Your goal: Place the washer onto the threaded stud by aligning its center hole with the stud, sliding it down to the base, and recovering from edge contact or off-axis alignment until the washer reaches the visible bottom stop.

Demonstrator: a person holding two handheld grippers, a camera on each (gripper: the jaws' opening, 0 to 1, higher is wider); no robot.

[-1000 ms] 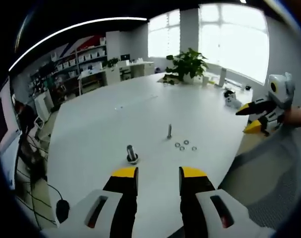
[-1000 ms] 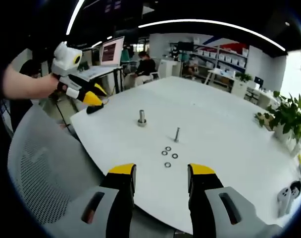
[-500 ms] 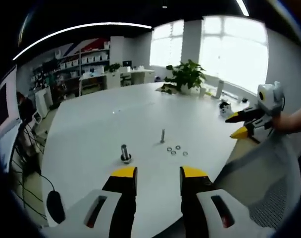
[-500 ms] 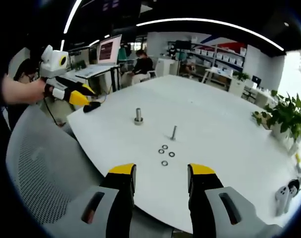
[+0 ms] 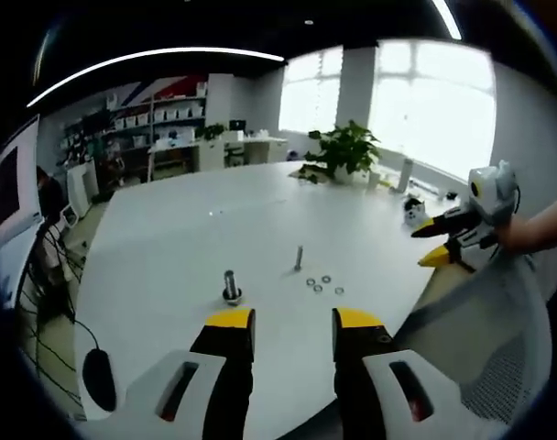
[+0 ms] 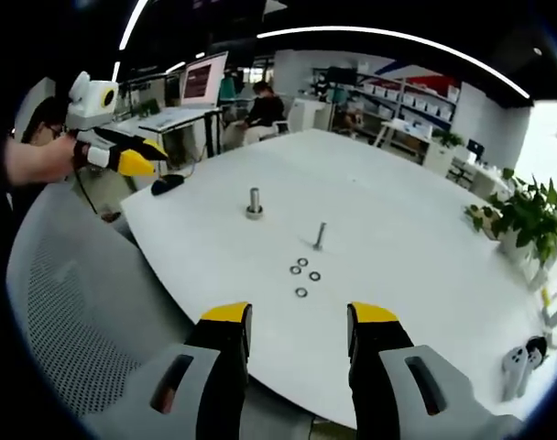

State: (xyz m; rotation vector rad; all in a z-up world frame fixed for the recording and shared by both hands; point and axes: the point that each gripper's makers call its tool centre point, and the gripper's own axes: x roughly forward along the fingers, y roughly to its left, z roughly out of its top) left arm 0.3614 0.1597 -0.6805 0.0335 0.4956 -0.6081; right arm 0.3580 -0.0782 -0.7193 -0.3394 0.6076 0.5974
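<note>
Worktop (image 6: 416, 229): large white table, rounded near edge, mesh chair back just below that edge in both views.

Threaded stud (image 6: 320, 236): slim, upright, standing toward the middle of the worktop, bare, nothing on its shaft. Seen also in the left gripper view (image 5: 299, 258).

Washers (image 6: 302, 276): four small rings lying flat in a loose cluster just beside the stud, on the side toward the near edge; apart from one another and from the stud. Three can be made out in the left gripper view (image 5: 325, 285).

Thicker bolt on a round base (image 6: 254, 203): upright, near the stud, toward the person's left.

Right gripper (image 6: 297, 325): jaws parted, nothing between the yellow tips, held off the near edge, well apart from the washers.

Left gripper (image 5: 289, 323): jaws likewise parted and empty, held off the near edge to the left.

Other: potted plant (image 5: 342, 149) at the far edge; computer mouse (image 6: 168, 182) at the left edge.

Step in hand: judged as the approach, no washer picked yet. Next move calls for bringing one gripper in over the edge, lowering onto a single flat washer and pinching its rim without disturbing its neighbours.
</note>
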